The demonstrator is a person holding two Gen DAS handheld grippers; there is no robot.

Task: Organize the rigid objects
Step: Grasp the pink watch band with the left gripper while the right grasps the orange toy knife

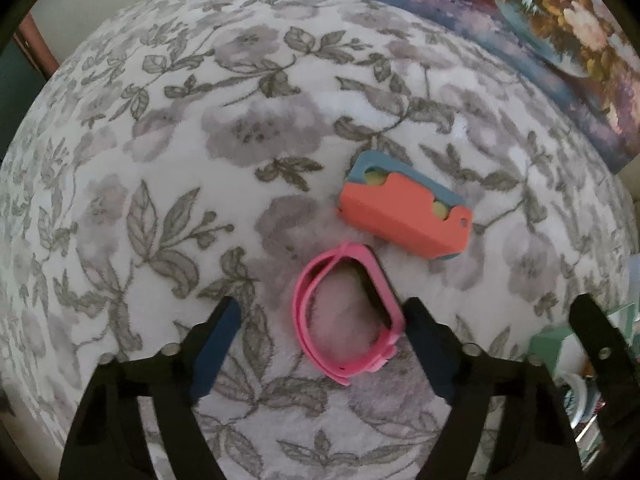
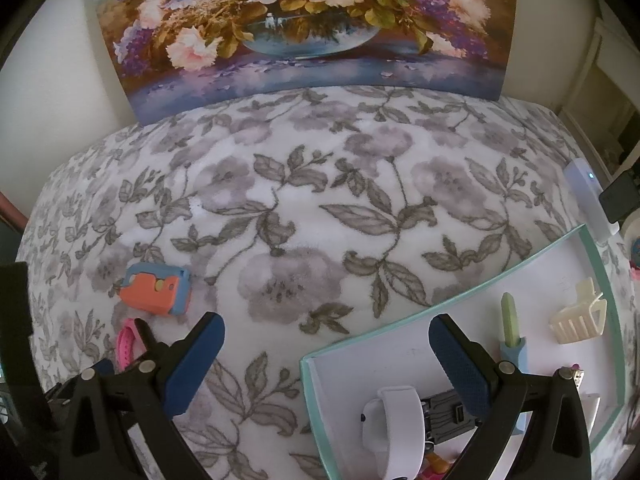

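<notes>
The left gripper (image 1: 322, 332) is spread wide around the pink band (image 1: 346, 316), its right finger (image 1: 430, 344) touching the band's edge, nothing clamped. The band lies looped on the blanket (image 1: 160, 140), and just beyond it sits the orange-and-blue toy (image 1: 404, 210). The right gripper (image 2: 326, 354) hangs wide open and holds nothing, over the near corner of the box (image 2: 448, 304), well right of the band

Soft dim daylight, fisheye-bent edges

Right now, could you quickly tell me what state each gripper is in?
Left gripper: open, holding nothing, fingers either side of the pink band.
Right gripper: open, holding nothing, above the edge of the box.
</notes>
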